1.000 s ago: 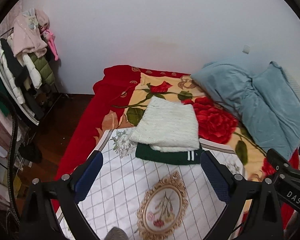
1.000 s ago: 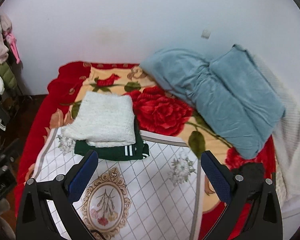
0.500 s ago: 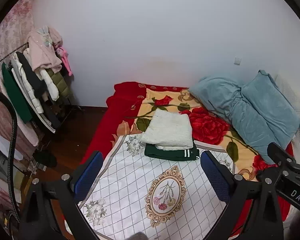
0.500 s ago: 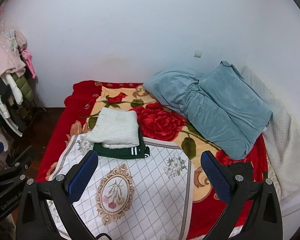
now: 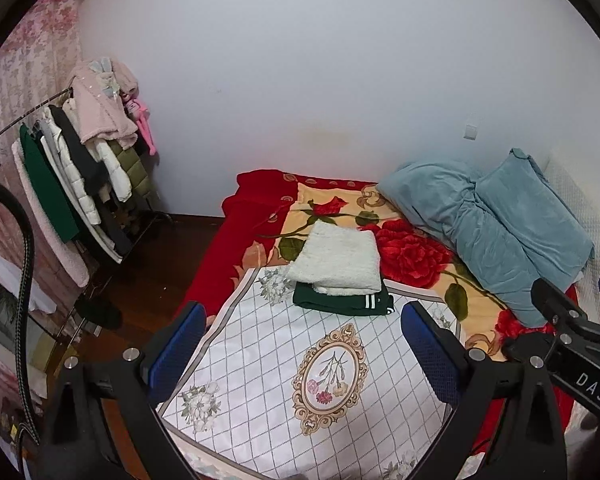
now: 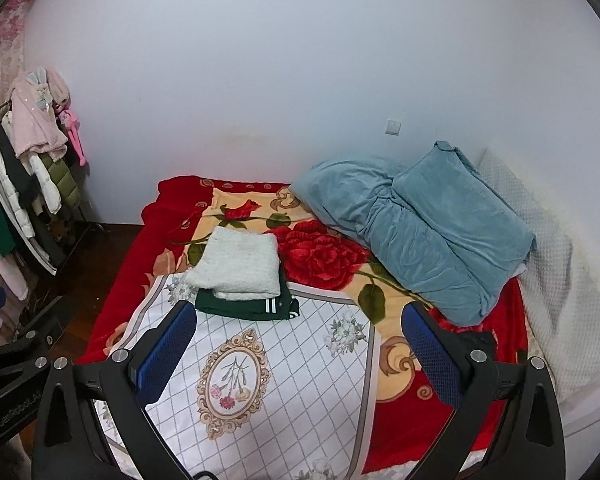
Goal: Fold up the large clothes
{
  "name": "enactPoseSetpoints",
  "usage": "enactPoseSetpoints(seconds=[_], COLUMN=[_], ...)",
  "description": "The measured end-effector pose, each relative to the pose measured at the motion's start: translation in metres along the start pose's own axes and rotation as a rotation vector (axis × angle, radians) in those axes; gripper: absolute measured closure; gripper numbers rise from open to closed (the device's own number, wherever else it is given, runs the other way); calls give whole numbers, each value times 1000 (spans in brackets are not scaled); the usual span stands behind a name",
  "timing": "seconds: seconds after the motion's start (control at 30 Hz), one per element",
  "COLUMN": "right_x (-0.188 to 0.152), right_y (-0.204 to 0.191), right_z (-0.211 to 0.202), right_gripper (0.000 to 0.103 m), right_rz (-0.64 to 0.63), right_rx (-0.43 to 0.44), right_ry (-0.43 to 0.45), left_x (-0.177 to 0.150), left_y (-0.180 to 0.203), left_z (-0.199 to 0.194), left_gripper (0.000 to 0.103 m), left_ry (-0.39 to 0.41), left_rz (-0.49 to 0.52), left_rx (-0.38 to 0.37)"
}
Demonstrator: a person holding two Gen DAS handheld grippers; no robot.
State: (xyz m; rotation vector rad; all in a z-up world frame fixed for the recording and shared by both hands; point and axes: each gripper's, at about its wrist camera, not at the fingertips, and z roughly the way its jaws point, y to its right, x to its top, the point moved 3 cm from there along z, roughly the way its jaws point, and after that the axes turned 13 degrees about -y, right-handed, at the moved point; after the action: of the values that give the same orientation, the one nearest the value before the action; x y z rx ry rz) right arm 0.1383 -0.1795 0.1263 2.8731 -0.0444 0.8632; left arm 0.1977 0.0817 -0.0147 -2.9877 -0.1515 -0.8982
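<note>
we hold the left gripper [image 5: 300,344] and the right gripper [image 6: 296,344] raised above the near edge of the bed [image 6: 116,280], fingers spread wide and pinching nothing. the task's things, a folded white knit [image 6: 240,264] lying on a folded green garment [image 6: 248,308], sit stacked at the far edge of the white floral cloth [image 6: 284,372], toward the bed's left side; the blue quilt [image 6: 420,232] is bundled along the right edge, well apart. the stack looks finished, so we judge the step in hand to be seeking the next large garment. to do it well, we keep both grippers open and level, clear of the stack, and approach any new piece at its corners.
</note>
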Motion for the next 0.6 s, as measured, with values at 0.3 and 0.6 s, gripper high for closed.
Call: enactPoseSetpoints(seconds=[0.3,0.6], right_x=[1,9], right_y=[2,-1], right_z=[-18,-18], right_gripper=[0,0], right_rz=[-22,-35], right_rx=[-4,6], right_ry=[-10,-21], left_x=[-7,-6], left_y=[-3,-2], left_z=[-8,-17], left_gripper=[3,3], left_ry=[-45,-35], left_rz=[-15,-7], left_rx=[1,12])
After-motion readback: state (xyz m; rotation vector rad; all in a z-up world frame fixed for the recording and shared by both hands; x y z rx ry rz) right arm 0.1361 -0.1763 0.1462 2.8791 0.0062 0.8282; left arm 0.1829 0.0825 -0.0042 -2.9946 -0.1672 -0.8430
